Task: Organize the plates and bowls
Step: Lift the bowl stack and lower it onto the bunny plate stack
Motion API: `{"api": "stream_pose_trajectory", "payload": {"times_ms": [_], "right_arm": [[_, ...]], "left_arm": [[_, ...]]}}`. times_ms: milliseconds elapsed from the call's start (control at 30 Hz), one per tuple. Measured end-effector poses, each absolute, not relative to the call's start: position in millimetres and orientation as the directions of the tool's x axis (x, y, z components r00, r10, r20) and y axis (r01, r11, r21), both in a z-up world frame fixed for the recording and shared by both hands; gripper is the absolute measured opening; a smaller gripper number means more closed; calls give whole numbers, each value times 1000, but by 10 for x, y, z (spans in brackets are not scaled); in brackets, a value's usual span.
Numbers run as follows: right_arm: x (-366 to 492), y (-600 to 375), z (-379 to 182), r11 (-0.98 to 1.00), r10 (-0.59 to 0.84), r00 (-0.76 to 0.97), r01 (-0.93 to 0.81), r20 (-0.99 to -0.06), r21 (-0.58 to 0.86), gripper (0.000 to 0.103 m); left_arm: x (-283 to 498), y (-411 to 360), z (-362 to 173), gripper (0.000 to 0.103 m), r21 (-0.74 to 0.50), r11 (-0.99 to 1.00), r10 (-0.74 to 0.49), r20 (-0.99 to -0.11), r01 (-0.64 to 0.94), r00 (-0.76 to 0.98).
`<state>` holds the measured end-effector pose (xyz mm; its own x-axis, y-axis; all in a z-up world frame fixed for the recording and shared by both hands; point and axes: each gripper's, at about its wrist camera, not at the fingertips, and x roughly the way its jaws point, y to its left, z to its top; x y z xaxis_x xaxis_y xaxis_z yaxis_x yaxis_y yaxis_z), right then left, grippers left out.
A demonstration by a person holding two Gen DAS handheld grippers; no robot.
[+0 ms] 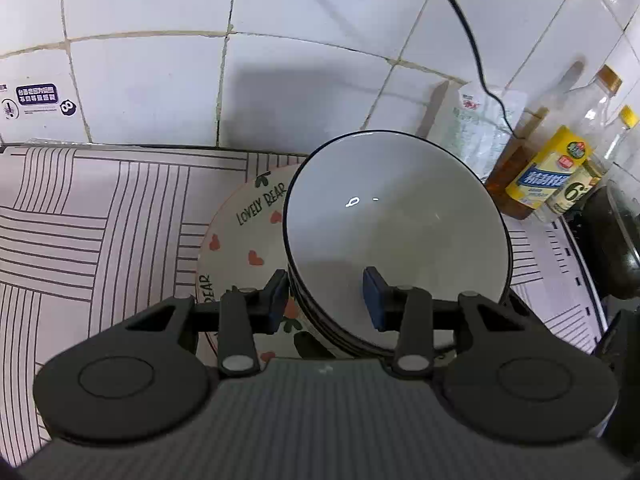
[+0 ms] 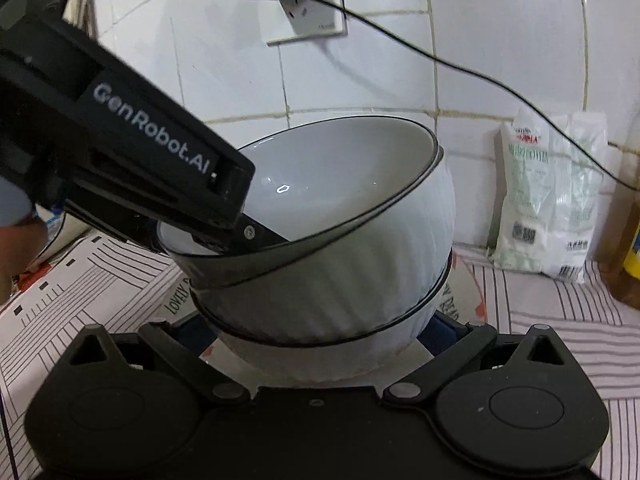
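Left claw (image 1: 328,300): matte black linkage, silver pivot pins, blue pads (image 1: 374,300), ribbed grey body; white "GenRobot.AI" lettering shows in the right wrist view

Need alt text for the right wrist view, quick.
The left gripper straddles the rim of the tilted top bowl, nested in a white bowl stack on a plate. A white bag stands against the tiled wall.

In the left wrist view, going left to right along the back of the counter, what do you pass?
Sticker on the wall tile → Lovely Bear plate → stacked white bowls → white bag → yellow-labelled bottle → dark pan.
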<state>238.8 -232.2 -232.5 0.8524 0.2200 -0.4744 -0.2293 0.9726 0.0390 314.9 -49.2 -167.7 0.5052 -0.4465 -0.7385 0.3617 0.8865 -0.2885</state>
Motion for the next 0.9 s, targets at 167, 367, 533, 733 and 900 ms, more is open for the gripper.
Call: {"api": "stream_pose_trajectory", "payload": {"times_ms": [167, 367, 533, 733, 900], "right_arm": [[2418, -2269, -2361, 980, 195, 853, -192, -484, 56, 103], [2459, -2211, -2376, 983, 172, 839, -182, -516, 31, 102], [2468, -2288, -2307, 974, 224, 805, -196, -550, 110, 101], [2242, -2270, -2200, 971, 227, 795, -232, -563, 64, 101], [1966, -2280, -2113, 972, 230, 808, -219, -543, 86, 102]], "left_arm": [[3144, -509, -1701, 38, -273, 894, -431, -744, 356, 511], [3165, -532, -1693, 40, -268, 909, -403, -760, 320, 510], [3063, -583, -1621, 41, -212, 926, -356, -766, 313, 535], [2811, -565, -1521, 45, -188, 928, -353, -726, 323, 590], [2616, -462, -1331, 50, -179, 928, -355, -695, 328, 625]]}}
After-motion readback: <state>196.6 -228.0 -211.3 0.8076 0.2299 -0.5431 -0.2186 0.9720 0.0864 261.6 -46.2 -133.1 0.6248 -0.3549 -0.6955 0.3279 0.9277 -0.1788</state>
